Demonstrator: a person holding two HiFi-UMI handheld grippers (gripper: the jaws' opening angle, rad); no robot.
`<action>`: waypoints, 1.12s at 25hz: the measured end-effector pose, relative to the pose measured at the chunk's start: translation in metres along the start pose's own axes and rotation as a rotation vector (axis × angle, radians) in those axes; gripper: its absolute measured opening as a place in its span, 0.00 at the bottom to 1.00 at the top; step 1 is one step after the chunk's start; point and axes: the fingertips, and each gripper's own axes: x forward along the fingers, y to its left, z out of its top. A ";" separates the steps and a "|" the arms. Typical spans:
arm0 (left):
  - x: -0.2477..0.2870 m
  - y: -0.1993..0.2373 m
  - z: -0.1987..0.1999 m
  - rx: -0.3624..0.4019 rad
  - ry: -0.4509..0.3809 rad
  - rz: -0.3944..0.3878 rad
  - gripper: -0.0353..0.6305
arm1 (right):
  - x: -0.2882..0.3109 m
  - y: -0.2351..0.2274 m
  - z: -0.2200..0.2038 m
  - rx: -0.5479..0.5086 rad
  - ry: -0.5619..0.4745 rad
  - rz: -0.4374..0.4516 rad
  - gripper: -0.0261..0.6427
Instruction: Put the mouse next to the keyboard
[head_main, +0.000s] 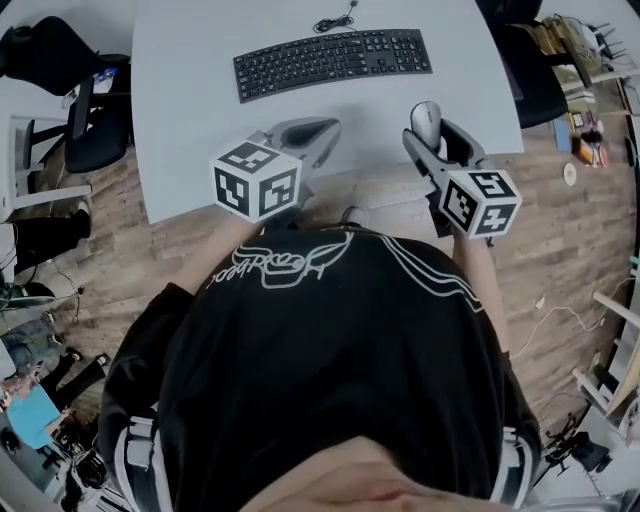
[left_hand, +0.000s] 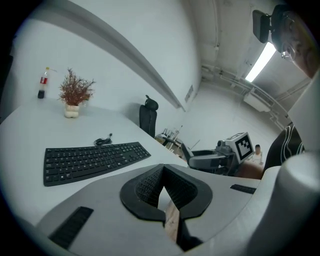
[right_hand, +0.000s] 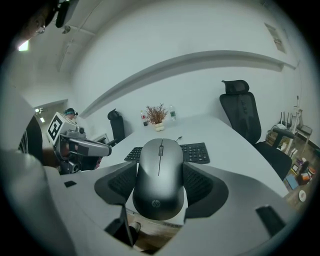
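The mouse is clamped by its two sides between the jaws of the right gripper. It is over the near edge of the white table, to the right of the keyboard and nearer to the person, with bare table between the two. The main risk, in my judgement, is a slip. The shell of the mouse is smooth and rounded, and the pads hold only its flanks, so a fast swing or a weaker squeeze could let it slide out. As wooden floor shows just under its rear end, it could then fall off the table. Coming in too low could also knock the mouse against the keyboard and push it away. The right gripper reaches forward from the person's right side, jaws pointing away from the body and its marker cube close to the body. The left gripper is beside it on the left, aimed toward the keyboard, its jaws closed together on nothing
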 end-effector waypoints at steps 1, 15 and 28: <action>0.009 -0.008 0.002 0.010 -0.001 0.000 0.06 | -0.008 -0.011 0.000 0.000 -0.006 -0.003 0.45; 0.083 -0.102 0.030 0.117 0.016 -0.037 0.06 | -0.090 -0.099 0.006 0.037 -0.113 -0.050 0.45; 0.120 -0.083 0.047 0.092 0.029 -0.059 0.06 | -0.075 -0.136 0.013 0.062 -0.098 -0.090 0.45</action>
